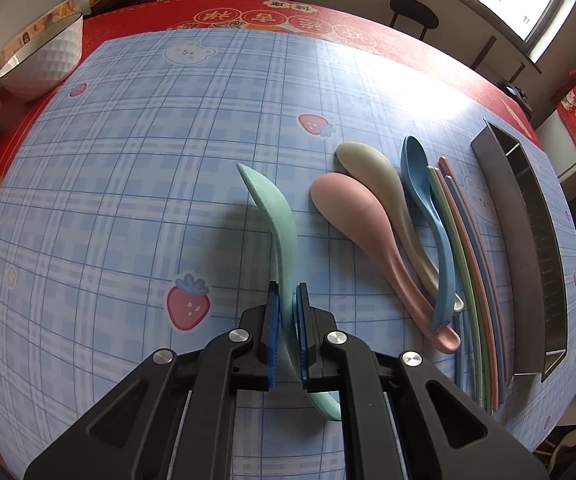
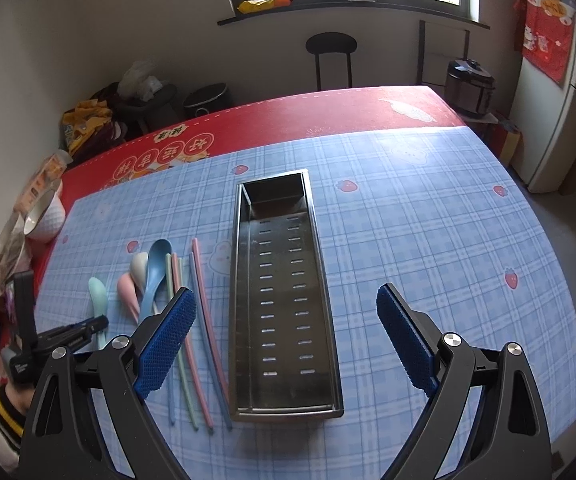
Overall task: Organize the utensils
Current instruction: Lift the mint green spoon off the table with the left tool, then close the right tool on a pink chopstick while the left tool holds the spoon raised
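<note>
blue plaid tablecloth [image 1: 128, 184] filling the frame: left gripper [image 1: 288, 304] is clamping the mint spoon [image 1: 276, 216] at centre; right gripper [image 2: 286, 328] is hovering wide open over the metal tray [image 2: 323, 320].

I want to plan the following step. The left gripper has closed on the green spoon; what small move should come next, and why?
Probably lift the mint-green plastic spoon and carry it right toward the long perforated metal tray: the left gripper pinches its handle, the tray holds nothing, and the right gripper hangs open above it.
</note>
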The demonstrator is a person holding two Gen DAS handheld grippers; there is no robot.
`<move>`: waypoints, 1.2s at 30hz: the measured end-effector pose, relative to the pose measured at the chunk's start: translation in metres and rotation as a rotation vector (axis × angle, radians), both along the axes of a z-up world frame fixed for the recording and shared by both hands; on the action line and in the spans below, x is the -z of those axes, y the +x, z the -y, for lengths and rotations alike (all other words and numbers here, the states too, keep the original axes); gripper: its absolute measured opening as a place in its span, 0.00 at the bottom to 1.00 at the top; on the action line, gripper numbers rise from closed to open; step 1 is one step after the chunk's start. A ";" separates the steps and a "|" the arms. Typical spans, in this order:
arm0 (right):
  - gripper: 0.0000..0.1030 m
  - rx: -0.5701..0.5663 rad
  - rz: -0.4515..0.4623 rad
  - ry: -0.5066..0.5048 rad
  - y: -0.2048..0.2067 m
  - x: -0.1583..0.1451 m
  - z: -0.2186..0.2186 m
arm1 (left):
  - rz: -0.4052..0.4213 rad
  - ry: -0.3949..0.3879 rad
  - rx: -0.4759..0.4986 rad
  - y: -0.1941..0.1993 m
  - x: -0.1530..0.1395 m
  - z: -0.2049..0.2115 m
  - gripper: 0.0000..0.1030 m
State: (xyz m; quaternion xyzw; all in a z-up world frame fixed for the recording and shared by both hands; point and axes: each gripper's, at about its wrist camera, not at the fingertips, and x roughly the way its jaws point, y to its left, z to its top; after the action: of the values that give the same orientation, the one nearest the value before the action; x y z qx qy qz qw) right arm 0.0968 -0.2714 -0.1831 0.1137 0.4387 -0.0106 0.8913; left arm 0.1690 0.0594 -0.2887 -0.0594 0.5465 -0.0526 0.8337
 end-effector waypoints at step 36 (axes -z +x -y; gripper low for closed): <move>0.59 -0.195 -0.051 0.063 -0.014 0.021 0.003 | 0.172 -0.019 -0.038 -0.087 -0.079 0.034 0.06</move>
State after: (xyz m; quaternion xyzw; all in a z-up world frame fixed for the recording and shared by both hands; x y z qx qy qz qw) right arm 0.0826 -0.2744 -0.2044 0.0983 0.4705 0.0873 0.8725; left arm 0.0818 0.0258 -0.2099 -0.0730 0.4713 -0.0471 0.8777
